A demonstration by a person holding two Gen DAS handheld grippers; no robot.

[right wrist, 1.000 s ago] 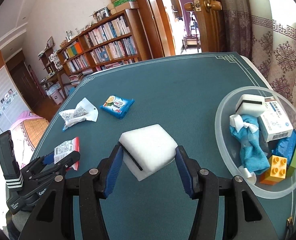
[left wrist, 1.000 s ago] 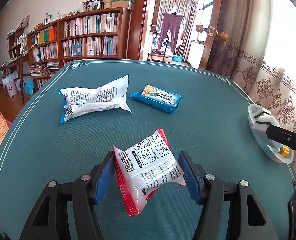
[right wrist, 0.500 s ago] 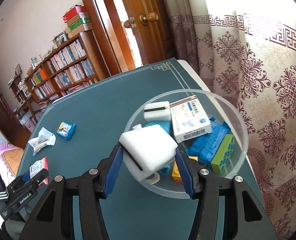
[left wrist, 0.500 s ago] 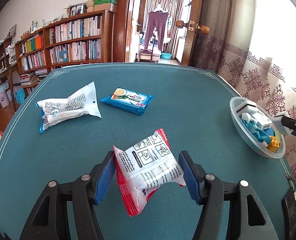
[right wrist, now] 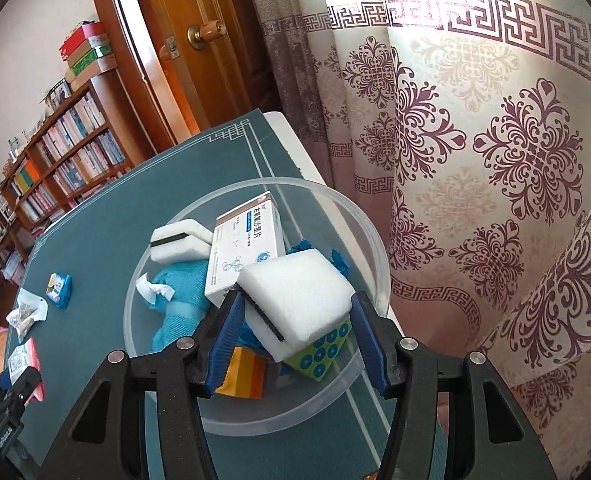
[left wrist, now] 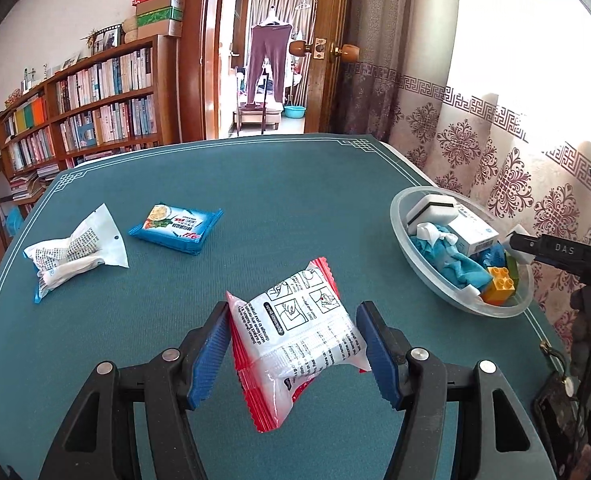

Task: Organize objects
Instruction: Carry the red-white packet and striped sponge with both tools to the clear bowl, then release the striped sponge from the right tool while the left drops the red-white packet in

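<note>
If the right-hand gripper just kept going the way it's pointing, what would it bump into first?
Probably the clutter in the clear bowl: the sponge held by the right gripper hangs above the green block and orange block. Depth is unclear.

A teal table (left wrist: 279, 200) with a pale border line carries a clear bowl (left wrist: 423, 264) to the right of the left tongs. Ahead and to their left lie a blue packet (left wrist: 175, 229) and, further left, a crumpled white bag (left wrist: 73, 256), near each other but apart.
</note>
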